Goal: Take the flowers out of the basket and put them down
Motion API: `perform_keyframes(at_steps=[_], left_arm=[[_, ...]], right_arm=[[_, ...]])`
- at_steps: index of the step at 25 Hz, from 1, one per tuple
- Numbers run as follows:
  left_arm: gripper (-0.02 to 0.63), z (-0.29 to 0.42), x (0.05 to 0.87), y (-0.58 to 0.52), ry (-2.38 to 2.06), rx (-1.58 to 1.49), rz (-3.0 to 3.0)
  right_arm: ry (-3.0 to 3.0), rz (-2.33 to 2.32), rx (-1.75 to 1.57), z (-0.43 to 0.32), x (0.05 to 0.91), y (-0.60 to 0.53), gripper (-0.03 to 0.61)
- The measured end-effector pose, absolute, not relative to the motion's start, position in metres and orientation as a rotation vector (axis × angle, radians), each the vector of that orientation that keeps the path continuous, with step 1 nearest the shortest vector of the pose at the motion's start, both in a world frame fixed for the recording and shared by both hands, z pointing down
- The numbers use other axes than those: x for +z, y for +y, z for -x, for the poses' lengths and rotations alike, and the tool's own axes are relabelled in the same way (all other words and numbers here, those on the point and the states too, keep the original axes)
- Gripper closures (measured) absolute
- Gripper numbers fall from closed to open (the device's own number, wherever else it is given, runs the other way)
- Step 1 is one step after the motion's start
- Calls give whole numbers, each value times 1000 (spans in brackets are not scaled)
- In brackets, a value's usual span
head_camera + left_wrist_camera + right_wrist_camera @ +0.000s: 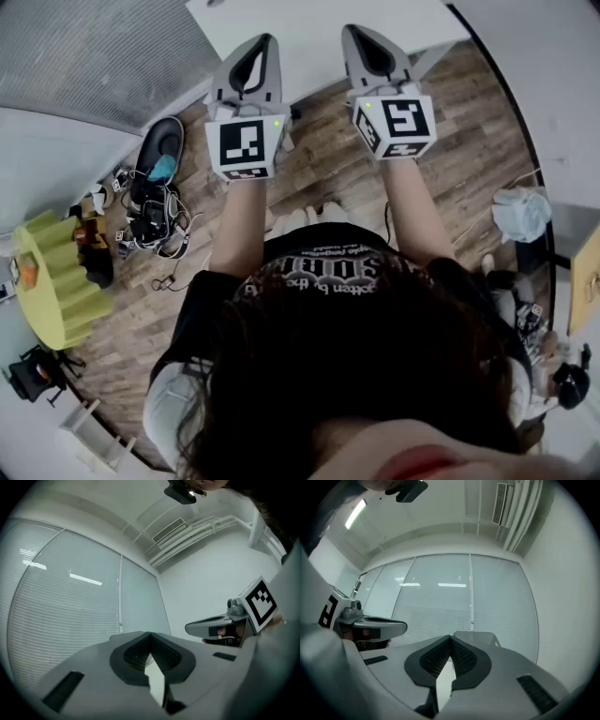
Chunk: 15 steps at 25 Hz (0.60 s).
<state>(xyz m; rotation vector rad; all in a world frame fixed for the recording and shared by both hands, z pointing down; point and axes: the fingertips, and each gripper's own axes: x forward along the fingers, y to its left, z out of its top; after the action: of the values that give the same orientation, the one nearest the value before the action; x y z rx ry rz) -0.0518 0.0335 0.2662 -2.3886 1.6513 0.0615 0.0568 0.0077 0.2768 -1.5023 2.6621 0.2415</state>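
Wood floor point(450, 159) beside the white table point(309, 23) shows no flowers or basket I can make out; left gripper point(261, 52) and right gripper point(367, 45) hover side by side just short of that table, both jaws closed, tips meeting on nothing

White lettering runs across the person's black T-shirt point(323, 270), upside down and partly under hair. A small line seems to read "by the"; the rest is unclear. The cube point(244, 145) on the left gripper point(265, 39) and the cube point(398, 122) on the right gripper point(358, 32) bear black-and-white square markers.
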Motion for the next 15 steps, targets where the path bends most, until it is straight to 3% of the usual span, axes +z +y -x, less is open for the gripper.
perform_keyframes(at_steps=[15], left_arm=[[612, 51, 268, 29, 1661, 57, 2375]], right_arm=[[2665, 1453, 221, -61, 278, 3, 551]])
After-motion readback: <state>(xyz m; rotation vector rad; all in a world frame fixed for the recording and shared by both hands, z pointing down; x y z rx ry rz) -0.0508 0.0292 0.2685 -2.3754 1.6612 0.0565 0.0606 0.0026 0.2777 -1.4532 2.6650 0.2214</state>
